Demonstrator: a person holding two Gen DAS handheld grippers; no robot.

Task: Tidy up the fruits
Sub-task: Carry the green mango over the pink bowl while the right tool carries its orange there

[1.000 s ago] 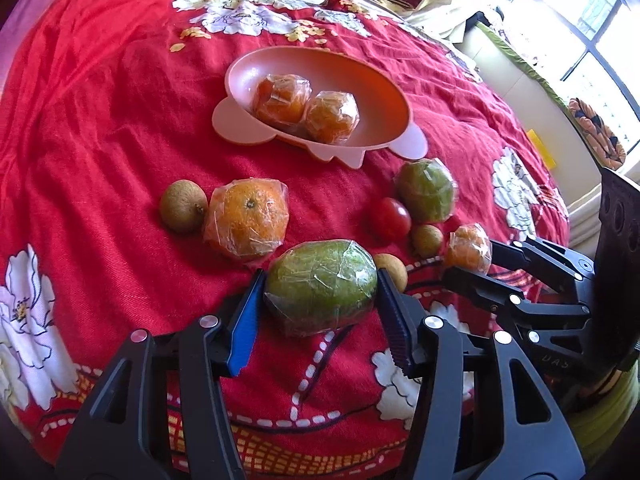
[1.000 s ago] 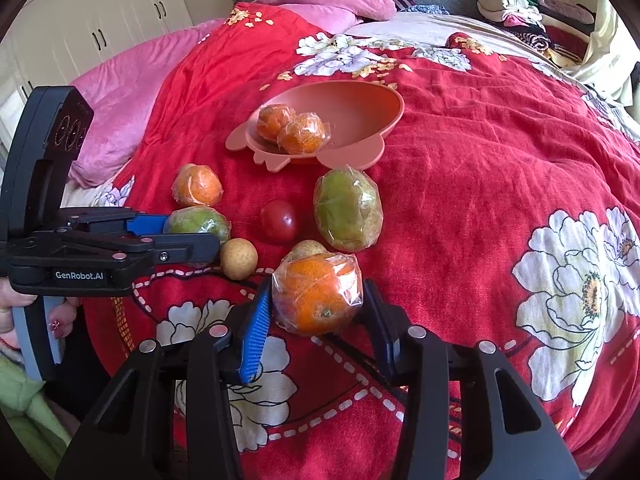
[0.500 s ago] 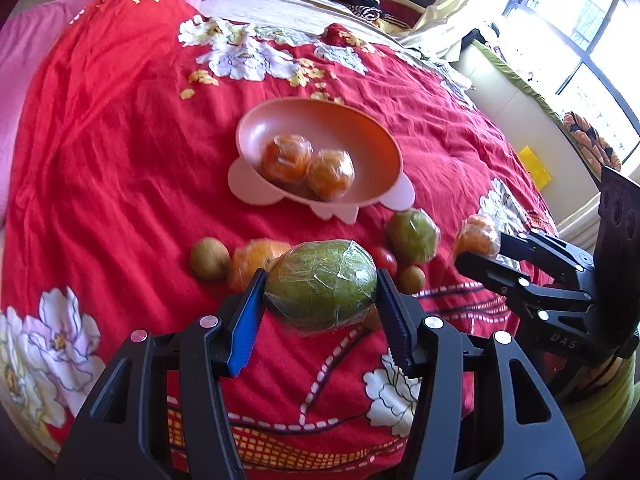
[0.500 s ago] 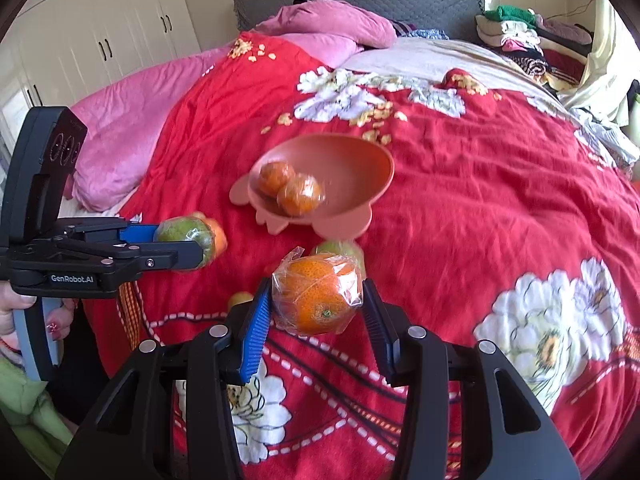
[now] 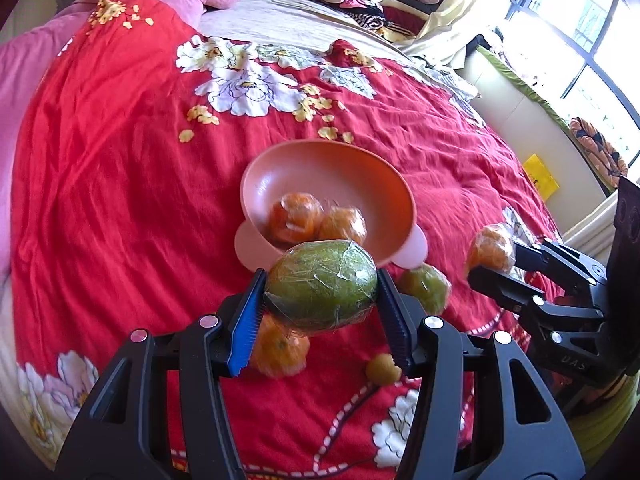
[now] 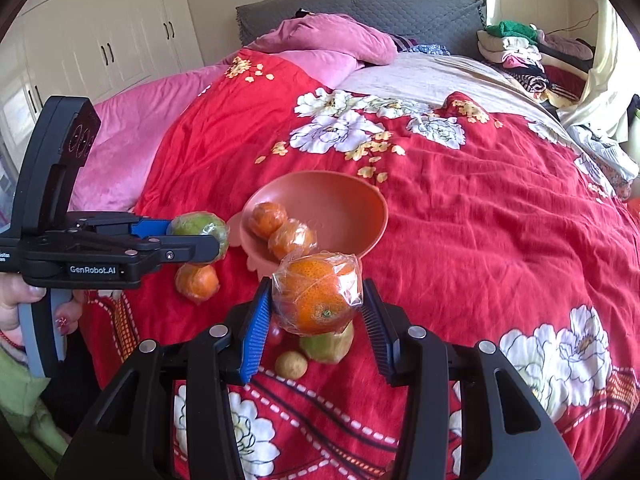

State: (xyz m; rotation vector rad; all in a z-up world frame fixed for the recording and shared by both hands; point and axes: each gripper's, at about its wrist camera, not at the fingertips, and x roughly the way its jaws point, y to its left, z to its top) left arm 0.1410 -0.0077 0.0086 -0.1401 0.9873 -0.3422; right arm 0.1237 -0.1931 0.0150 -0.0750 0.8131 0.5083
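Note:
My left gripper (image 5: 320, 312) is shut on a wrapped green fruit (image 5: 322, 284), held in the air in front of the pink bowl (image 5: 320, 172); it also shows in the right wrist view (image 6: 196, 236). My right gripper (image 6: 316, 320) is shut on a wrapped orange (image 6: 316, 296), held above the bed, also seen in the left wrist view (image 5: 490, 248). The pink bowl (image 6: 340, 196) holds two wrapped oranges (image 6: 280, 228). On the red quilt lie a wrapped orange (image 6: 198, 282), a green fruit (image 6: 328, 344) and a small yellow-brown fruit (image 6: 292, 364).
The bed has a red flowered quilt (image 6: 480, 220), pink pillows (image 6: 328, 40) and a clothes pile (image 6: 532, 52) at the far end. A window and a white sill (image 5: 532, 120) are at the right. A small red fruit (image 6: 274, 334) lies behind my right blue finger.
Both grippers have lifted their fruits off the quilt and risen higher, moving toward the bowl. The fruits left on the quilt now sit below the held ones.

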